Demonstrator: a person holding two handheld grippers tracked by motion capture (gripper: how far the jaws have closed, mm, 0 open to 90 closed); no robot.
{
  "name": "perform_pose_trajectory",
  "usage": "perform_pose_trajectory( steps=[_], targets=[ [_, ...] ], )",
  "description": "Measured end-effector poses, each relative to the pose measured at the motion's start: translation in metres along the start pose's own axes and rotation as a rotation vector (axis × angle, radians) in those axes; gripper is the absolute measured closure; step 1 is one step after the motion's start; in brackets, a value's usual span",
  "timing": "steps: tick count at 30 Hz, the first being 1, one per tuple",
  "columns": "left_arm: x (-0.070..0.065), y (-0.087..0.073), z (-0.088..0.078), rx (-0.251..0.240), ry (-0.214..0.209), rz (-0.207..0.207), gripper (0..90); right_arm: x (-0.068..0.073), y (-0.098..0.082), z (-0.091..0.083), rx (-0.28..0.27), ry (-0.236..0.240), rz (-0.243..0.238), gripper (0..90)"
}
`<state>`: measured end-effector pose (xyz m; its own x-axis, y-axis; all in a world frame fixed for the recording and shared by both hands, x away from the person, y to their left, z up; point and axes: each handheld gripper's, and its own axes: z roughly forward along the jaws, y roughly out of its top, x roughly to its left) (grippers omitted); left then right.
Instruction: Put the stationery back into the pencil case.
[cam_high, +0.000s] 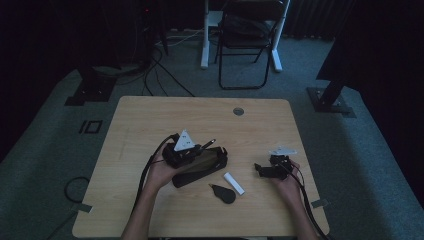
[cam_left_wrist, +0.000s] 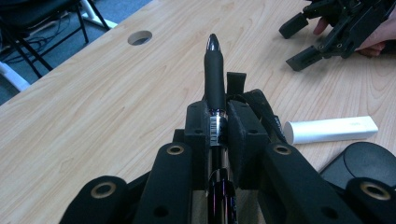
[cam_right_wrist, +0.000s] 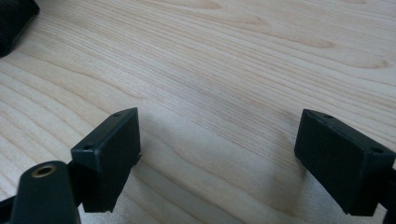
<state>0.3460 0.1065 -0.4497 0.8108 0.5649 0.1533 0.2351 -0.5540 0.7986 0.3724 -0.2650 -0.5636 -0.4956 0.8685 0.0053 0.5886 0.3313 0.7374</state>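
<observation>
My left gripper (cam_left_wrist: 216, 122) is shut on a black pen (cam_left_wrist: 215, 79), whose capped tip sticks out past the pads toward the far side of the table. From above, the left gripper (cam_high: 192, 150) hovers over a black pencil case (cam_high: 202, 167) near the table's middle, with the pen (cam_high: 206, 145) angled up to the right. My right gripper (cam_right_wrist: 219, 154) stands open just above bare wood, nothing between its pads. It sits at the right of the table (cam_high: 265, 169), held by a hand, and it also appears far off in the left gripper view (cam_left_wrist: 327, 35).
A white cylinder (cam_high: 234, 183) and a black oval object (cam_high: 223, 193) lie just in front of the case; both also appear in the left gripper view, white cylinder (cam_left_wrist: 330, 129), black object (cam_left_wrist: 364, 161). A round cable hole (cam_high: 238, 111) is near the table's far edge. A folding chair (cam_high: 247, 40) stands beyond the table.
</observation>
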Motion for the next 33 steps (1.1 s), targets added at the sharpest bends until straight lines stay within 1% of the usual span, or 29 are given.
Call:
perform_pose_trajectory(
  steps=[13,16,20,33],
  targets=[
    [-0.001,-0.002,0.008,0.014,-0.006,-0.003,79.3,0.000,0.000,0.000,0.000,0.000,0.000,14.3],
    [-0.001,-0.002,0.010,0.022,-0.005,0.004,79.3,0.000,0.000,0.000,0.000,0.000,0.000,14.3],
    [-0.001,-0.003,0.012,0.025,-0.011,0.000,79.3,0.000,0.000,0.000,0.000,0.000,0.000,14.3],
    [-0.004,-0.004,0.019,0.039,-0.022,0.006,79.3,0.000,0.000,0.000,0.000,0.000,0.000,14.3]
  ],
)
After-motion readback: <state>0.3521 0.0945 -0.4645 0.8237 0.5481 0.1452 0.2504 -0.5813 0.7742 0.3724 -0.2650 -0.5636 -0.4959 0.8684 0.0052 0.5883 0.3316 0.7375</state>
